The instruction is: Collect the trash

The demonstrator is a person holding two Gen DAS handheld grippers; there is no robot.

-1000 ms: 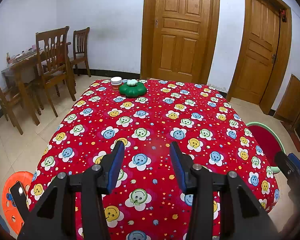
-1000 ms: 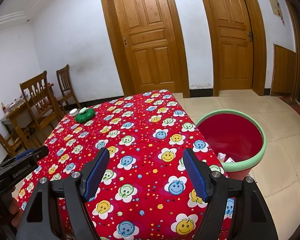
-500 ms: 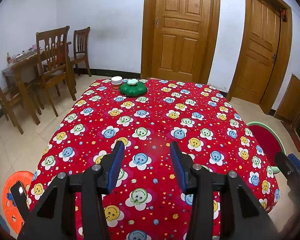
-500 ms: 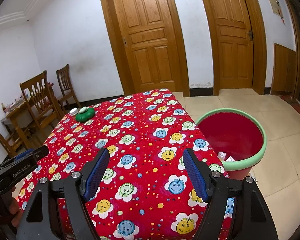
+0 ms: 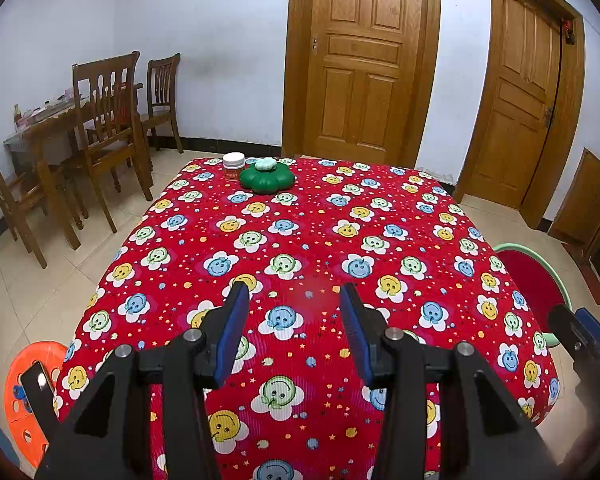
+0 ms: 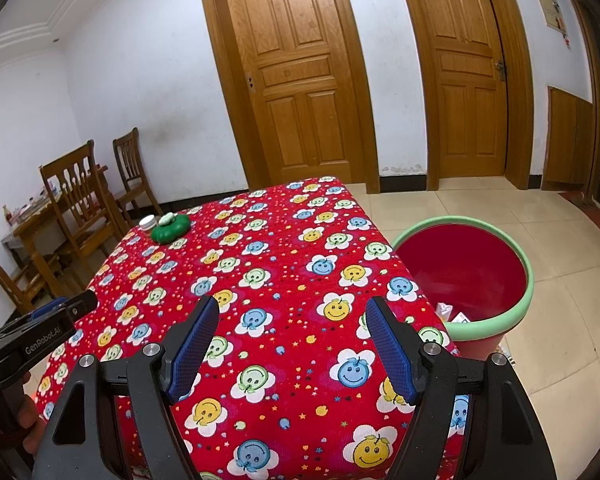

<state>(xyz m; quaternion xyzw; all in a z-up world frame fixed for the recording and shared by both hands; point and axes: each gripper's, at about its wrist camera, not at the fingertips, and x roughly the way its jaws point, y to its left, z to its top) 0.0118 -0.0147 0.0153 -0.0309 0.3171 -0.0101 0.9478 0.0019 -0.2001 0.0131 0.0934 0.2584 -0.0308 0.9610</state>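
A red bin with a green rim (image 6: pixel 476 326) stands on the floor at the table's right side, with some white scraps (image 6: pixel 450 312) at its bottom; its rim also shows in the left wrist view (image 5: pixel 540 258). My left gripper (image 5: pixel 294 320) is open and empty above the near part of the red flower-print tablecloth (image 5: pixel 312 240). My right gripper (image 6: pixel 292 340) is open and empty above the cloth's near right part (image 6: pixel 268 264), left of the bin. I see no loose trash on the cloth.
A green flower-shaped dish (image 5: pixel 266 177) and a small white-lidded jar (image 5: pixel 233 165) sit at the table's far left edge. Wooden chairs (image 5: pixel 104 132) and a cluttered table stand at left. An orange stool (image 5: pixel 20 392) is by the near left corner. Two wooden doors (image 5: pixel 360 60) are behind.
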